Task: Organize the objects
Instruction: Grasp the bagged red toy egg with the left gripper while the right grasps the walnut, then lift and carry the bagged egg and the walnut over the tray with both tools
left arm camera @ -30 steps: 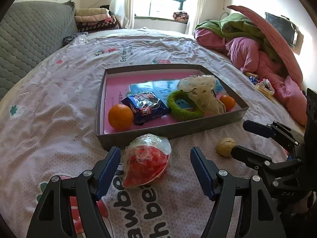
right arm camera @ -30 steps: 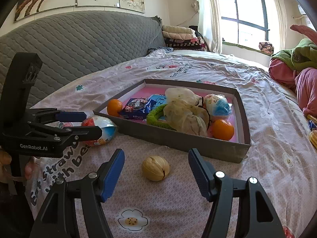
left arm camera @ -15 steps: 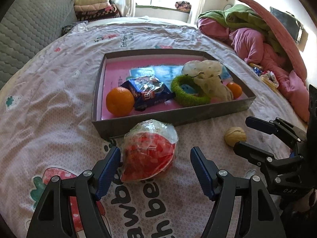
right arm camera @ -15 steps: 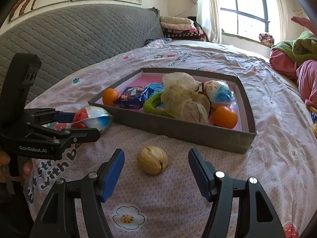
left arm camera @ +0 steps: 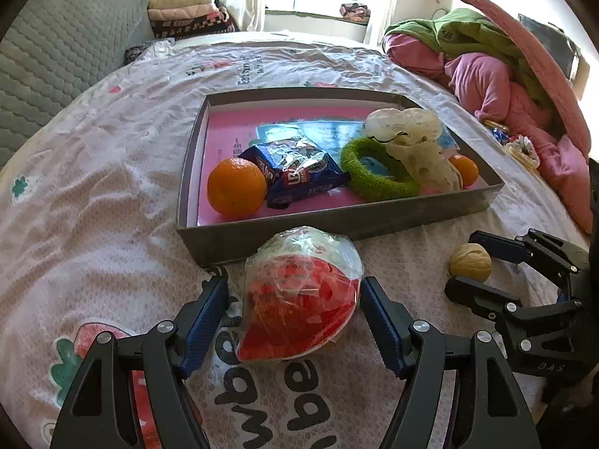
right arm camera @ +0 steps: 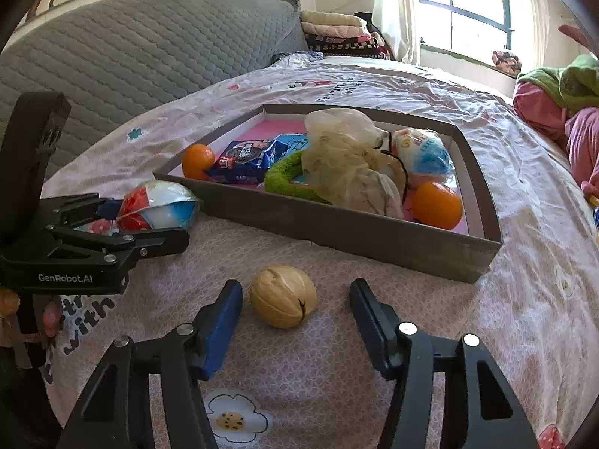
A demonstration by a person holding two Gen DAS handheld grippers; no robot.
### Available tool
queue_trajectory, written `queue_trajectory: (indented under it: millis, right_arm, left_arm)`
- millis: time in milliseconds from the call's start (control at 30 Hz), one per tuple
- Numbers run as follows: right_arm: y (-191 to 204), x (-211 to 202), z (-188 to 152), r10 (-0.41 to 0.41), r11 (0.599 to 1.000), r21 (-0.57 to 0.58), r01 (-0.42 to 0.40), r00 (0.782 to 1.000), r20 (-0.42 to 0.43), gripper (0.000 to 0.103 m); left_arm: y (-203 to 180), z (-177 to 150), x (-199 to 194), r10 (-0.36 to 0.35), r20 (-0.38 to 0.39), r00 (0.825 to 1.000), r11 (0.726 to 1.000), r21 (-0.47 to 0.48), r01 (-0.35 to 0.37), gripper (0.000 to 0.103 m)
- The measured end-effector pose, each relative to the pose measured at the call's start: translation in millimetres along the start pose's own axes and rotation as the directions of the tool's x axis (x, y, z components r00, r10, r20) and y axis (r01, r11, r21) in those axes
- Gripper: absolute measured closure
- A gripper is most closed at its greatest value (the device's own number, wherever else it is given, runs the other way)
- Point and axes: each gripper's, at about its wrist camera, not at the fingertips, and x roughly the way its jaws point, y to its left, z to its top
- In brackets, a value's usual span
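Observation:
A red-and-white wrapped egg toy (left arm camera: 299,295) lies on the bedsheet just before the grey tray (left arm camera: 337,220). My left gripper (left arm camera: 294,299) is open with its blue fingers on either side of the toy, close to it. The toy also shows in the right wrist view (right arm camera: 157,205), between the left gripper's fingers. A walnut (right arm camera: 282,295) lies on the sheet before the tray (right arm camera: 374,232). My right gripper (right arm camera: 295,303) is open around the walnut, not touching it. The walnut (left arm camera: 470,262) shows between the right gripper's fingers in the left wrist view.
The tray holds an orange (left arm camera: 236,189), a blue snack packet (left arm camera: 299,176), a green ring (left arm camera: 374,176), a crumpled plastic bag (right arm camera: 348,161), a blue-white egg toy (right arm camera: 423,153) and a second orange (right arm camera: 436,205). Piled clothes (left arm camera: 486,63) lie at right. A grey headboard (right arm camera: 131,56) stands at left.
Both grippers have moved forward and lower. The egg toy now sits between the left fingers and the walnut between the right fingers. Both stay open.

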Motion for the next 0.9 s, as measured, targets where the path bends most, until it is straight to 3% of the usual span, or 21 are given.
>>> queue_trajectory:
  millis: [333,467,567,900]
  right_arm:
    - [5.1,3.5,1.0,0.010,0.999,-0.031,-0.011,1.000,-0.019,0.062]
    - [3.5,2.7,0.4,0.019,1.000,-0.022,-0.019,1.000,-0.018,0.068]
    - [4.7,2.3,-0.3,0.014,0.999,-0.031,-0.015,1.000,-0.019,0.069]
    - [2.5,-1.2,-0.4,0.029,0.999,-0.012,-0.029,1.000,0.001,0.069]
  left_arm:
    - [2.4,-0.2,2.8,-0.014,0.001,1.000,1.000,-0.016,0.014,0.030]
    - [2.5,0.3,3.2,-0.017,0.002,1.000,1.000,-0.016,0.017,0.040]
    - [3.5,1.8,4.3,-0.035,0.000,0.999,0.999,-0.024,0.035,0.048]
    - [-1.3,2.4,-5.1,-0.038,0.027,0.999,0.999,-0.009,0.038,0.050]
